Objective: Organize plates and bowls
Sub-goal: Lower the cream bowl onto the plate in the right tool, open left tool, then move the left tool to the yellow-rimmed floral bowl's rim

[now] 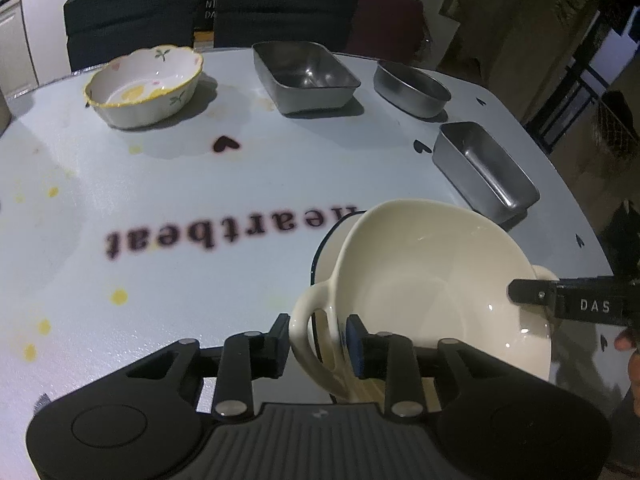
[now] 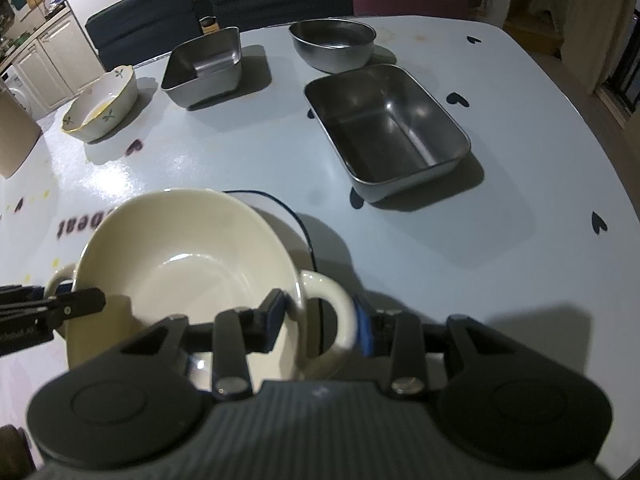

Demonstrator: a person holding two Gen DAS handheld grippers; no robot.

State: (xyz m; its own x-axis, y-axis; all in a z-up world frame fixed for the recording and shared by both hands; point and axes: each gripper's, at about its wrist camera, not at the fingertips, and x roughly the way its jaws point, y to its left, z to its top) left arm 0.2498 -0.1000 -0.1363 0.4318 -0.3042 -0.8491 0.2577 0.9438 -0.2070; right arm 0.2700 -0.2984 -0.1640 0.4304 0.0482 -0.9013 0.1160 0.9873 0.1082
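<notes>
A cream two-handled bowl [image 1: 432,280] [image 2: 180,256] rests on a white plate with a dark rim [image 1: 324,248] [image 2: 292,216] on the pale table [image 1: 200,184]. My left gripper [image 1: 318,344] straddles the bowl's left handle [image 1: 304,340], one finger outside the loop and the blue pad inside the bowl; a thin gap shows, so it is open. My right gripper [image 2: 320,320] straddles the right handle [image 2: 336,320], with its pads standing off the wall and the loop, also open. Each gripper's finger shows at the edge of the other view.
At the far left stands a floral ceramic bowl [image 1: 144,88] [image 2: 102,108]. Two rectangular steel tins [image 2: 204,68] [image 2: 384,128] and a round steel bowl [image 2: 332,44] stand beyond the plate. Dark chairs [image 1: 132,12] line the far edge. The table edge curves off at the right.
</notes>
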